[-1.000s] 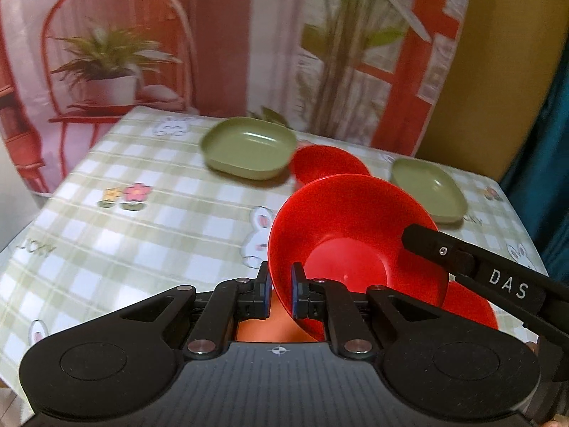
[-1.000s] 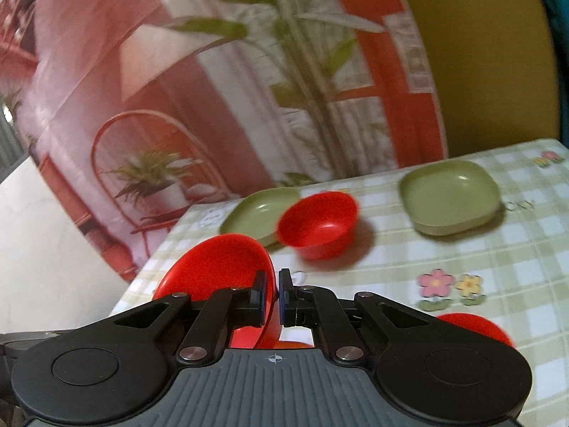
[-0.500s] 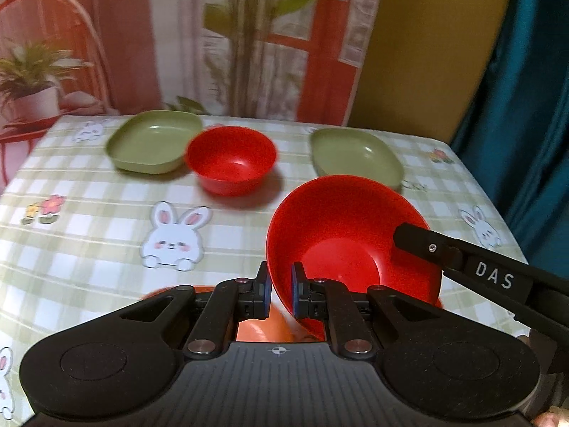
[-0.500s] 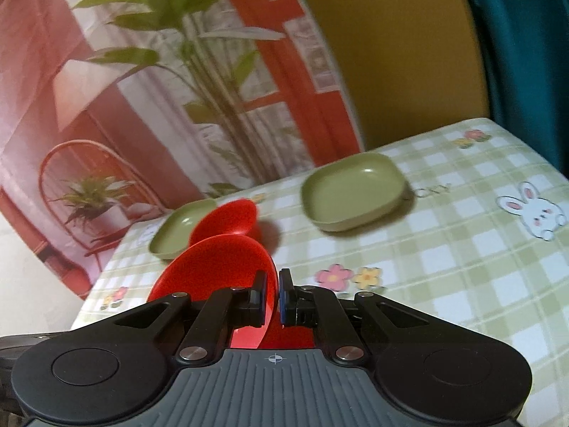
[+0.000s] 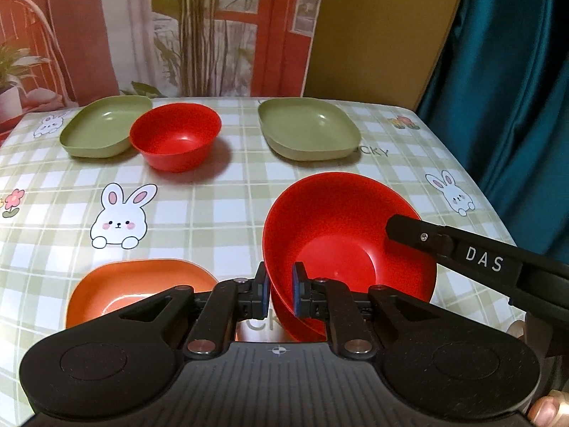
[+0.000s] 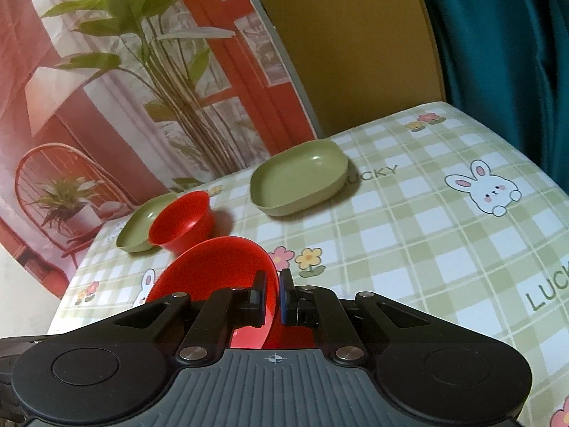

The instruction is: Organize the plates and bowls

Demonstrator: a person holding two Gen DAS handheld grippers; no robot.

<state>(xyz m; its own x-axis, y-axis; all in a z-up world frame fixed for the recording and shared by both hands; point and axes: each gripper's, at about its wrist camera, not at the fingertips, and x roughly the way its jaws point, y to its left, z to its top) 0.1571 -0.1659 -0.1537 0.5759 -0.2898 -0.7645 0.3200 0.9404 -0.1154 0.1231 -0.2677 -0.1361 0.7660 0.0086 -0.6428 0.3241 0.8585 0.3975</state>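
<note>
Dim, warm indoor light from above, with soft shadows beside the bowls (image 5: pixel 175 135) and small glints inside. Sharp at centre; strongly bent at fisheye edges.

**Readable lettering**

White letters "DAS" stood on the right gripper (image 5: pixel 462 256) at the right edge of the left wrist view. The tablecloth (image 6: pixel 409 235) carried "LUCKY" in green beside a green plate (image 6: pixel 298 181), upper middle of the right wrist view, and a cut-off "LUC" at its right edge.

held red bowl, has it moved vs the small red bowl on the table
Yes. The held red bowl has shifted right of the small red bowl, toward the right green plate.
</note>
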